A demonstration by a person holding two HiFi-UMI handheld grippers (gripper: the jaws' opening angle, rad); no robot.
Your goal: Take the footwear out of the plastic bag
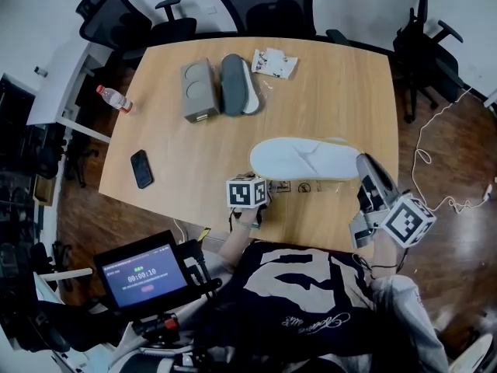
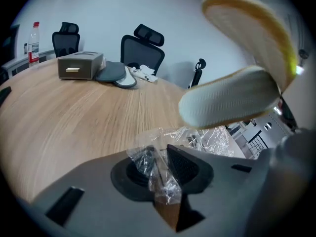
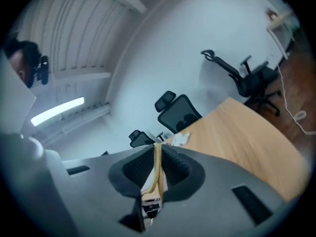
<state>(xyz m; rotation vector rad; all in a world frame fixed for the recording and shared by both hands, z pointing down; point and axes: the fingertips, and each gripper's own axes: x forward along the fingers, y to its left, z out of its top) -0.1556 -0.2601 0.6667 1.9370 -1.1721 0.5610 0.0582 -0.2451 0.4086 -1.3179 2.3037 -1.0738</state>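
Note:
A white slipper (image 1: pixel 307 159) with a tan sole hangs level above the near part of the wooden table (image 1: pixel 334 92). My right gripper (image 1: pixel 365 168) is shut on its thin sole edge (image 3: pixel 156 174) at the right end. The clear plastic bag (image 1: pixel 301 186) lies crumpled under the slipper. My left gripper (image 1: pixel 262 183) is shut on a bunched bit of that bag (image 2: pixel 159 174). In the left gripper view the slipper (image 2: pixel 232 100) floats above and to the right of the bag, outside it. In the right gripper view the jaws (image 3: pixel 157 168) press on the sole edge.
At the far side lie a grey slipper (image 1: pixel 233 84), a grey box (image 1: pixel 199 90) and an empty packet (image 1: pixel 273 63). A water bottle (image 1: pixel 114 98) and a phone (image 1: pixel 141 169) sit at the left. Office chairs (image 1: pixel 268 6) ring the table. A timer screen (image 1: pixel 144 274) is near my body.

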